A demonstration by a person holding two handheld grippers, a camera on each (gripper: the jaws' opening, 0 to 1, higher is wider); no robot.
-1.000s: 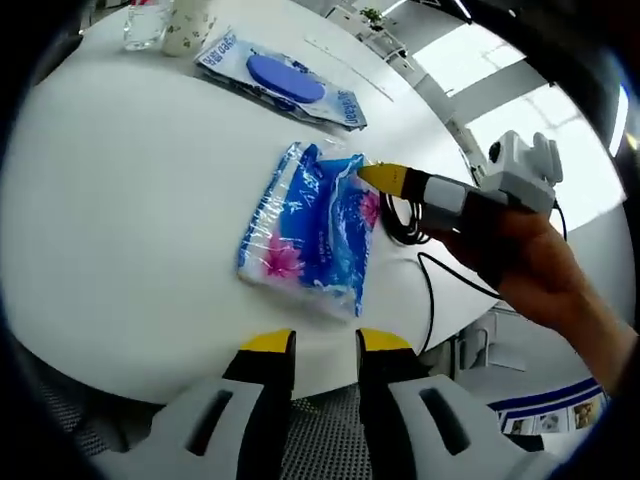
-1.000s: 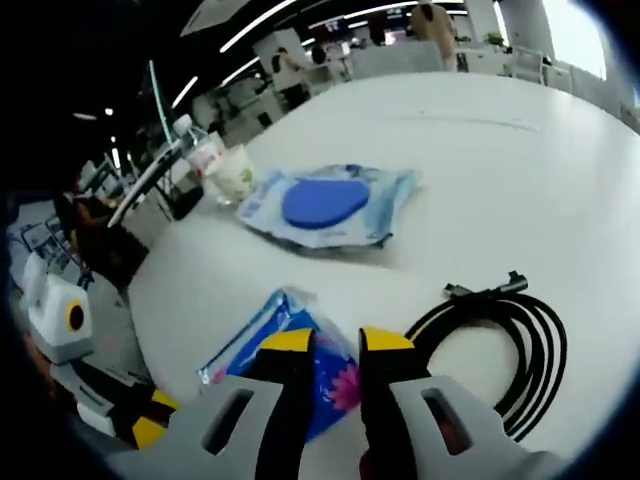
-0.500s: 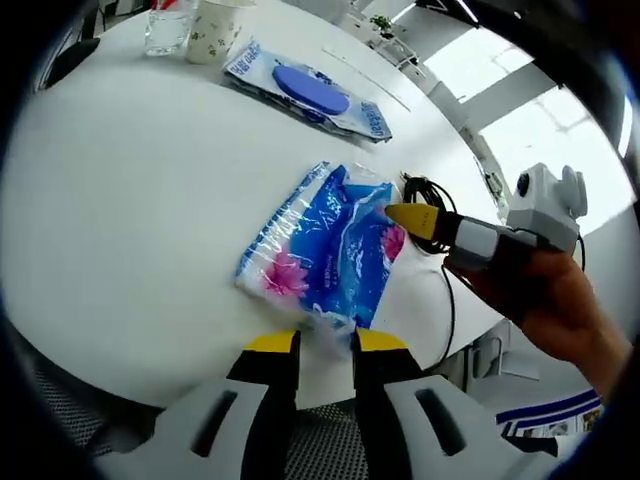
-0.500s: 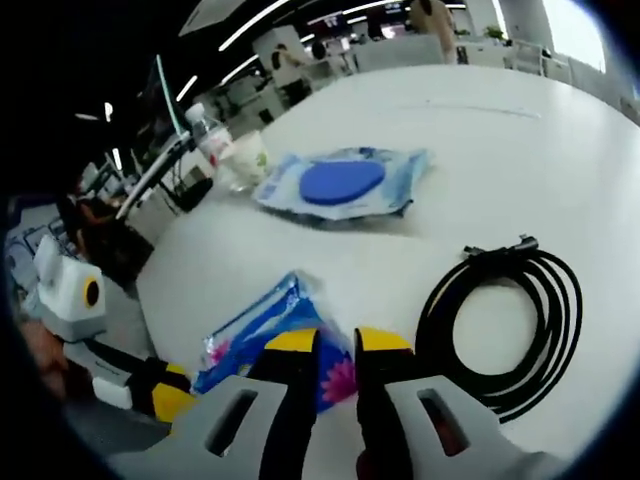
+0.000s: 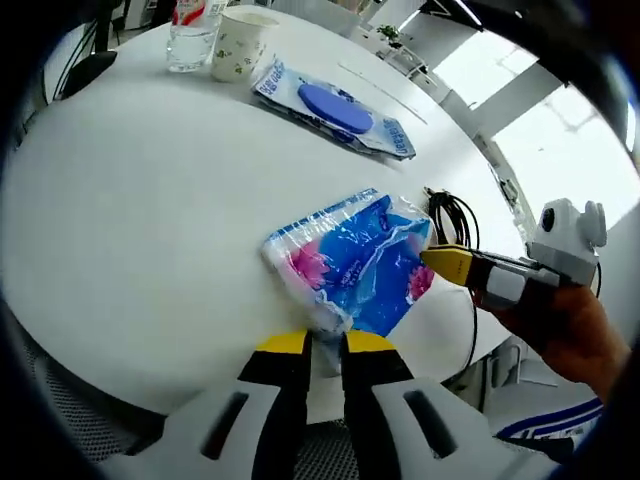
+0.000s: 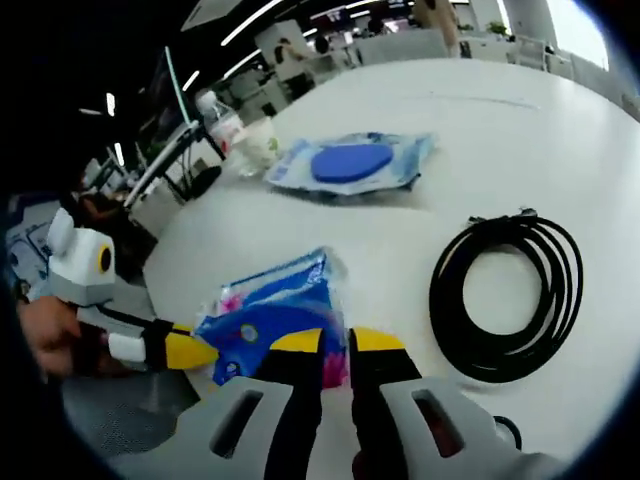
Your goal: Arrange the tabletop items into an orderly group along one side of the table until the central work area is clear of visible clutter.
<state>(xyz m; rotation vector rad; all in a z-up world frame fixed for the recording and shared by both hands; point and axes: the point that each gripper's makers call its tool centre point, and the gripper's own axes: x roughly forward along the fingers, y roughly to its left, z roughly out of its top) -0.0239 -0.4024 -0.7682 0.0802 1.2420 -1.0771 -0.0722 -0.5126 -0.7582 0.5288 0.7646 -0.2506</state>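
While both grippers pinched opposite edges of the blue tissue pack (image 5: 350, 262) at mid-frame, the left gripper (image 5: 325, 345) and right gripper (image 6: 335, 342) stood nearly closed on its thin wrapper. Uneven pulling could have torn the film or slipped a corner free, dropping the pack beside the black cable coil (image 6: 506, 296) at right

Left gripper (image 5: 320, 345): we see two black jaws with yellow tips on pale grey moulded bodies
Right gripper (image 6: 335, 342): we find the same black jaws, yellow tips, grey bodies; in the left gripper view it has a grey band behind its yellow tip
Hands: we note no gloves; one hand (image 5: 565, 335) wraps the right gripper
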